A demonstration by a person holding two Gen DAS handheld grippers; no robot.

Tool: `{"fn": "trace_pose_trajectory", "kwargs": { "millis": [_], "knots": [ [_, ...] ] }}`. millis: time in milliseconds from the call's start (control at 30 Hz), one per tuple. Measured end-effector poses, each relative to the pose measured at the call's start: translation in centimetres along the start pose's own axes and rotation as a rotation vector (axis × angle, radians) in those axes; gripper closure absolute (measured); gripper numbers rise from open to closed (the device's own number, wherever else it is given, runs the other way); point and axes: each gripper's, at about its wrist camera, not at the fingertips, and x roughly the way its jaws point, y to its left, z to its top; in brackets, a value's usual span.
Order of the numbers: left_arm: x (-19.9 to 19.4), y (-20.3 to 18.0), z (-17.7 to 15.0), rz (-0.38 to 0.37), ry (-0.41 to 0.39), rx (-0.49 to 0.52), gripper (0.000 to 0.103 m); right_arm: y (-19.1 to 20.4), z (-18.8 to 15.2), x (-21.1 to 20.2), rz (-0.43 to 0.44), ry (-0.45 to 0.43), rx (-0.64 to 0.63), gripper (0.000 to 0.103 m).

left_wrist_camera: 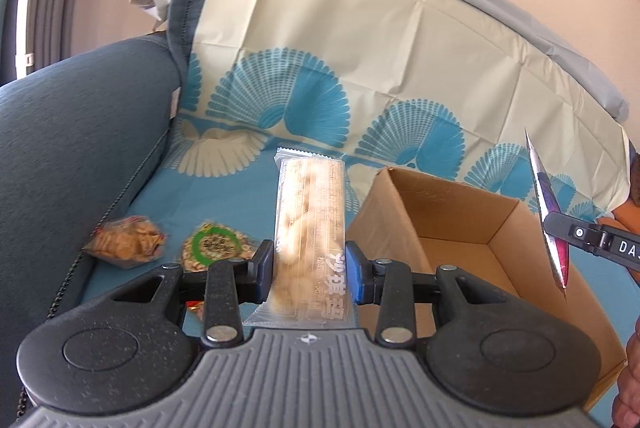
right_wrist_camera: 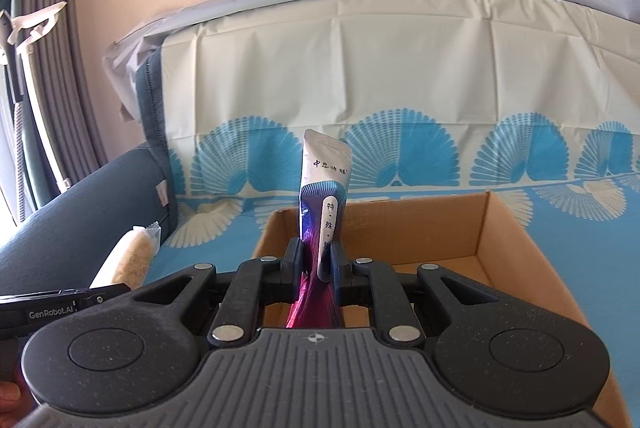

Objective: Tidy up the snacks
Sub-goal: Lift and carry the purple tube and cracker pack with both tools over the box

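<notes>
The left gripper (left_wrist_camera: pixel 310 270) clamps a long clear-wrapped bar (left_wrist_camera: pixel 310 212) with crumbly beige filling. The right gripper (right_wrist_camera: pixel 316 264) pinches a slim glossy sachet (right_wrist_camera: pixel 325 184), white above, purple-pink below, printed "特殊". A brown cardboard box (right_wrist_camera: pixel 500 228) sits open at 12 o'clock. Two crinkly packets (left_wrist_camera: pixel 128 238) lie at 9 o'clock.
</notes>
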Motion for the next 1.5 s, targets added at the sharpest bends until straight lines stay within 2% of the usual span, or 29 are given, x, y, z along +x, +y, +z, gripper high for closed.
{"fn": "trace_pose_trajectory", "kwargs": {
  "millis": [633,867,1500],
  "knots": [
    [1.1,-4.4,-0.6,-0.074,-0.028,0.072,0.063,-3.3,-0.4,-0.2,-0.087,0.002,0.010,0.088],
    [0.8,-5.3,-0.1,-0.095,-0.064,0.058,0.063,-3.9,-0.5,-0.3,-0.109,0.004,0.004,0.088],
    [0.1,-10.2,-0.1,-0.223,-0.107,0.123,0.063,-5.9,-1.2,-0.9,-0.184,0.014,-0.016,0.088]
  ]
}}
